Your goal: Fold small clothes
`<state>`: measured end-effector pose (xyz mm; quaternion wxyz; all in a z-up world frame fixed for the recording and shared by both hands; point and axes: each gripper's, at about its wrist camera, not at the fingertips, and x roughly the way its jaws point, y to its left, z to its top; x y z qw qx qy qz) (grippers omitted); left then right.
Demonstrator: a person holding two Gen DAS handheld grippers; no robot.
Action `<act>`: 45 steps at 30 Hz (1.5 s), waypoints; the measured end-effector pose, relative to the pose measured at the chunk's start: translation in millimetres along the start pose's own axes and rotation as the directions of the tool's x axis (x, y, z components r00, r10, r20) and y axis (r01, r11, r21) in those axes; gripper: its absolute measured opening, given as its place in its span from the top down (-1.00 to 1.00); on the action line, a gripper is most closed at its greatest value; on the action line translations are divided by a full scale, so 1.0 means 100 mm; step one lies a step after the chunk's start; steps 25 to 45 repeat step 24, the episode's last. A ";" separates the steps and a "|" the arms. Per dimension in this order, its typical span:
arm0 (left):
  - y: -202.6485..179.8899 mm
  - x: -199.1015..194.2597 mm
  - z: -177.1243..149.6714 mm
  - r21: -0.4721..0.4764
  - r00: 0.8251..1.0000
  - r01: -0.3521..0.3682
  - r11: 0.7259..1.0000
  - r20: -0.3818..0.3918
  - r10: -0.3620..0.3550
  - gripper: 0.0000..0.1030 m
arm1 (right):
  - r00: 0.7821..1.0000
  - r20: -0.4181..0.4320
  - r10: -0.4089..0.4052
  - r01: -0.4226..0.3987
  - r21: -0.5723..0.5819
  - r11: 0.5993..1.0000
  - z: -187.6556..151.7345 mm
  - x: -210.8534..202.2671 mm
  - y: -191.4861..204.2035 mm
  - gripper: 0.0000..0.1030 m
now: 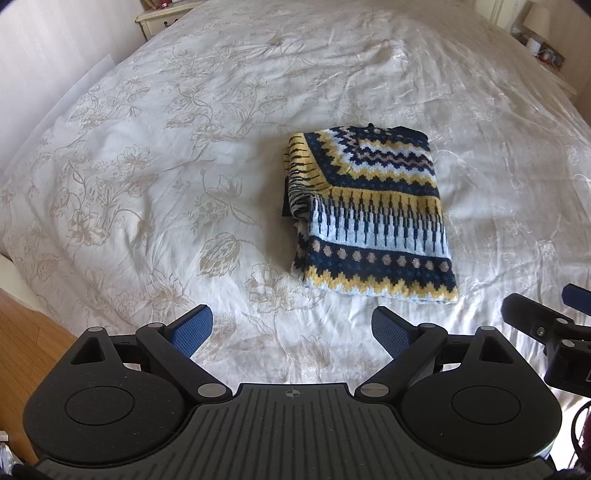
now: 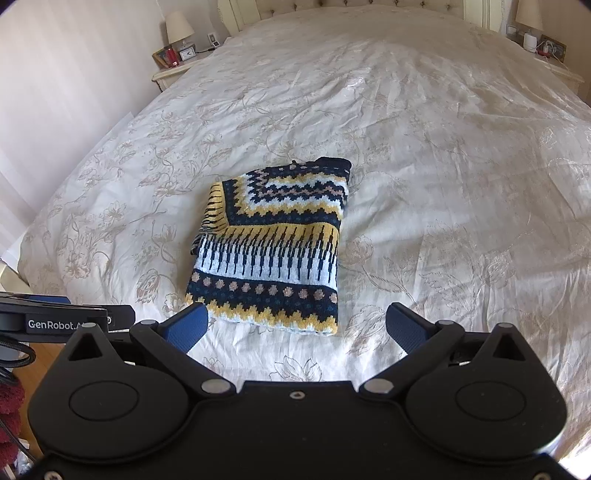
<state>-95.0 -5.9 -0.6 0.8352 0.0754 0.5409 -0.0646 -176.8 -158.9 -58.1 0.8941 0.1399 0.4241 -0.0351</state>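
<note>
A knitted sweater (image 1: pixel 369 210) with navy, yellow and pale blue zigzag bands lies folded into a compact rectangle on the white floral bedspread (image 1: pixel 166 166). In the right wrist view the same sweater (image 2: pixel 273 247) lies just ahead of the fingers. My left gripper (image 1: pixel 293 325) hovers open over the bedspread, short of the sweater's near hem and a little to its left, holding nothing. My right gripper (image 2: pixel 297 321) is open too, its blue pads either side of the near hem but above it, not touching. Each gripper shows at the edge of the other's view.
The bed's near-left corner drops to a wooden floor (image 1: pixel 26 332). A bedside table (image 2: pixel 173 70) with a lamp, a clock and red items stands at the back left. Another bedside table (image 2: pixel 550 55) with a lamp is at the back right. A tufted headboard (image 2: pixel 332 5) closes the far end.
</note>
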 end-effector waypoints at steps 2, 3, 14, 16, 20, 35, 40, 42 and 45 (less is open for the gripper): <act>0.00 -0.01 -0.02 -0.001 1.000 0.001 1.000 -0.001 -0.001 -0.82 | 1.000 0.002 0.000 0.000 0.004 1.000 -0.02 -0.02 0.00 -0.98; 0.00 -0.01 -0.03 0.000 1.000 0.001 1.000 -0.002 -0.001 -0.82 | 1.000 0.002 0.000 0.000 0.005 1.000 -0.04 -0.02 0.00 -0.98; -0.01 -0.06 -0.11 0.016 1.000 0.006 1.000 0.007 -0.006 -0.82 | 1.000 0.022 0.003 -0.003 0.016 1.000 -0.11 -0.11 0.02 -0.98; -0.01 -0.07 -0.11 0.017 1.000 0.006 1.000 0.007 -0.006 -0.82 | 1.000 0.024 0.004 -0.004 0.020 1.000 -0.11 -0.12 0.03 -0.98; -0.01 -0.07 -0.12 0.022 1.000 0.003 1.000 0.011 -0.003 -0.82 | 1.000 0.027 0.006 -0.006 0.027 1.000 -0.13 -0.13 0.02 -0.98; 0.00 -0.07 -0.12 0.026 1.000 0.006 1.000 0.009 -0.007 -0.82 | 1.000 0.027 0.007 -0.008 0.033 0.999 -0.14 -0.13 0.03 -0.98; 0.00 -0.07 -0.12 0.026 1.000 0.006 1.000 0.009 -0.007 -0.82 | 1.000 0.027 0.007 -0.008 0.033 0.999 -0.14 -0.13 0.03 -0.98; 0.00 -0.07 -0.12 0.026 1.000 0.006 1.000 0.009 -0.007 -0.82 | 1.000 0.027 0.007 -0.008 0.033 0.999 -0.14 -0.13 0.03 -0.98; 0.00 -0.07 -0.12 0.026 1.000 0.006 1.000 0.009 -0.007 -0.82 | 1.000 0.027 0.007 -0.008 0.033 0.999 -0.14 -0.13 0.03 -0.98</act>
